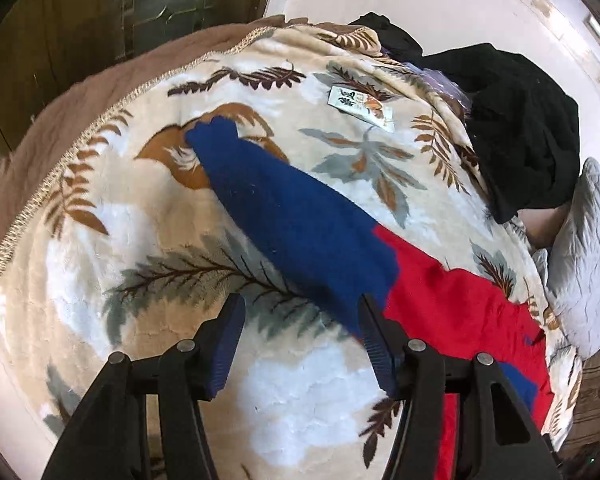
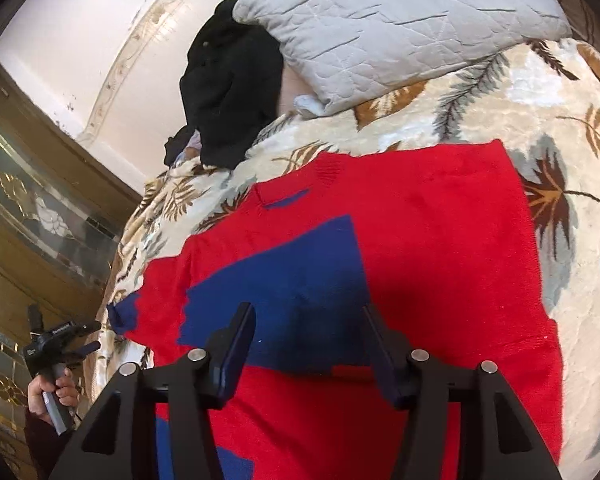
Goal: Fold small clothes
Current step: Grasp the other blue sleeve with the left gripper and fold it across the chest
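1. Left gripper (image 1: 302, 320) hovers with fingers spread wide over the blanket (image 1: 172, 208), its right finger at the edge of the sweater's blue sleeve (image 1: 296, 216), grasping nothing.
2. Right gripper (image 2: 308, 334) hangs released above the red and blue sweater (image 2: 440, 248), which lies flat on the blanket.
3. Farther back, a black garment (image 2: 232, 84) lies heaped against a grey pillow (image 2: 400, 24).

Leaf-print blanket (image 1: 172, 216), grey quilted pillow (image 2: 400, 20), black garment heap (image 1: 516, 120), paper tag (image 1: 360, 106).
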A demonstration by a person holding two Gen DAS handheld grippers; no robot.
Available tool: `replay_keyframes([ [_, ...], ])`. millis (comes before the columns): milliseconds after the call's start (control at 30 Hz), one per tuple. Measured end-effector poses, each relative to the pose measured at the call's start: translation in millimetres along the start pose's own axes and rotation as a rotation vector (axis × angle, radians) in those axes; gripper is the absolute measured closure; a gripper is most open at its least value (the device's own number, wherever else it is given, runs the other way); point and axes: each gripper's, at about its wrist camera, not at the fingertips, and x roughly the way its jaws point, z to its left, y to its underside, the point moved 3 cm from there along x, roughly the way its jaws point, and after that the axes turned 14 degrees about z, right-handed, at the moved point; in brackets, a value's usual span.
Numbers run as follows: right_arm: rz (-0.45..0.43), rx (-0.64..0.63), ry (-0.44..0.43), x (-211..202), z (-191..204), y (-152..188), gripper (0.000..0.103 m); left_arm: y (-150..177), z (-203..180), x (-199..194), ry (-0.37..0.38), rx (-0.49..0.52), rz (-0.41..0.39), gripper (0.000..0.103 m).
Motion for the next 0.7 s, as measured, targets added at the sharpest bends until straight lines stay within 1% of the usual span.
replay_keyframes([
  [67,0.019,-0.028,0.019,7.5,8.2,2.7,0.044,-2.1,5.6,10.0,0.031,-0.027,0.014,0.045],
  [100,0.023,-0.042,0.043,10.8,12.7,4.7,0.044,-3.1,6.5,12.4,0.05,-0.035,0.018,0.049],
  [133,0.026,-0.068,0.081,14.2,19.5,6.9,0.044,-4.9,5.4,16.0,0.081,-0.04,0.023,0.058],
  [167,0.026,-0.089,0.101,16.3,23.4,8.5,0.044,-7.1,4.8,18.9,0.106,-0.044,0.028,0.06],
  [267,0.029,-0.143,0.142,20.8,34.8,14.0,0.044,-14.5,9.8,28.1,0.165,-0.089,0.026,0.061],
  [367,0.039,-0.152,0.14,23.5,36.1,16.4,0.044,-18.6,17.8,39.2,0.196,-0.143,0.033,0.063],
  [400,0.04,-0.152,0.139,23.4,35.2,16.6,0.044,-18.9,18.4,40.3,0.207,-0.146,0.027,0.086],
  [433,0.039,-0.152,0.14,22.7,34.3,17.3,0.044,-18.5,18.6,39.4,0.213,-0.149,0.019,0.097],
  [467,0.038,-0.151,0.143,22.0,33.6,17.4,0.044,-17.5,17.6,35.8,0.212,-0.154,0.007,0.097],
  [533,0.03,-0.142,0.147,19.8,30.8,15.9,0.045,-15.3,8.3,22.5,0.192,-0.117,-0.05,0.097],
  [633,0.012,-0.11,0.139,13.8,23.5,12.5,0.045,-6.8,-34.5,-10.2,0.103,0.055,-0.169,0.097],
  [667,0.008,-0.1,0.137,11.9,22.0,11.3,0.045,-1.6,-49.5,-18.1,0.097,0.107,-0.19,0.097],
  [700,0.001,-0.084,0.133,8.9,18.0,9.0,0.045,6.2,-68.8,-25.9,0.108,0.169,-0.205,0.098],
])
